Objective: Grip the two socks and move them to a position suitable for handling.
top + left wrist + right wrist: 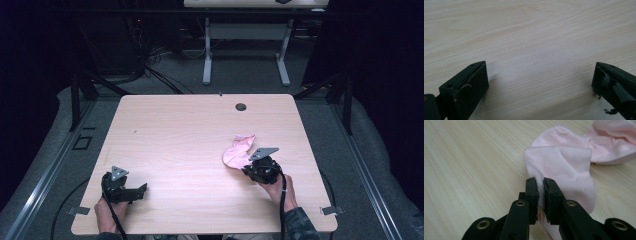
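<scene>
A pale wooden table [190, 150], seen from above, with the round grommet hole [241, 107] near its far edge serving as the reference landmark. A pink sock [237, 150] lies crumpled on the tabletop on the person's side of the hole, nearer the viewer and at almost the same left-right position. Its long axis runs diagonally: one end points up toward the hole and slightly right, the other down and left toward the near edge. The right gripper [248, 168], held in the person's right hand [279, 189], meets the sock at its near, lower end. In the right gripper view the right gripper [540, 185] has its two black jaws drawn almost together, with a fold of the sock [566, 167] pinched in the narrow slit between them; the fabric rises above the jaw tips, spreads to their right, and continues away toward the top right corner of that view. The left gripper [135, 192], in the left hand [106, 212], rests well away from the hole, near the table's near left corner and well apart from the sock. In the left gripper view its jaws stand wide apart over bare wood grain, holding nothing. No brand, label or legible writing appears on the sock, grippers or table.
</scene>
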